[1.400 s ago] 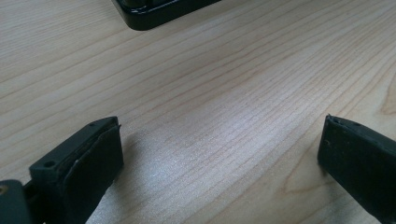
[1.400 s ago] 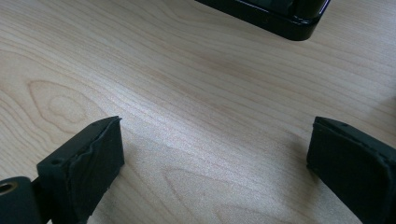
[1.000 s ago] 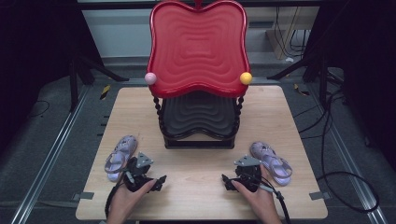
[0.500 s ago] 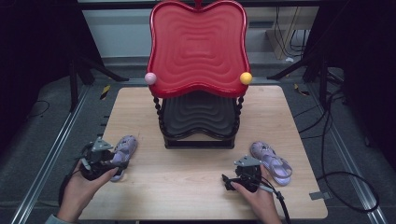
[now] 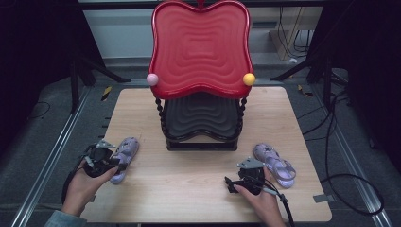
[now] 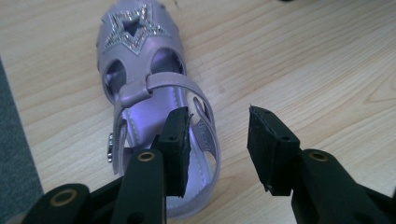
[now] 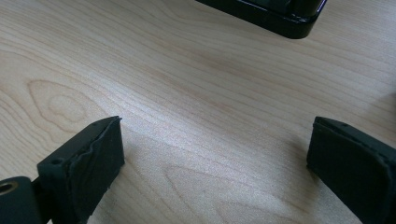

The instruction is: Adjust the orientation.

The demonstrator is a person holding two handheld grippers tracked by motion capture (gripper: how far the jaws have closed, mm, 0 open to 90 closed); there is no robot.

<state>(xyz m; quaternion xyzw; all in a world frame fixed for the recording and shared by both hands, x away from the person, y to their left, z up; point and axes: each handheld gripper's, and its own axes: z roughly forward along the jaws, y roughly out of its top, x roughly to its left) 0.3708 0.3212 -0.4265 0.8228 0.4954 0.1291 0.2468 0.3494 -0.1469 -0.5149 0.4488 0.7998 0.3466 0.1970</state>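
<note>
A: Where is the left gripper?
B: Low over the lilac cut-out sandal with a glittery star at the pale wooden table's left edge, jaws spread, one above its heel strap.
A: And the right gripper?
B: Jaws wide apart over bare wood, another lilac sandal beside it. Farther back stands the red wavy-tray rack.

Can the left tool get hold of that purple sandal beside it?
Probably yes. The left tool is open, one jaw already inside the heel of the purple sandal, the other outside it, with nothing between.
</note>
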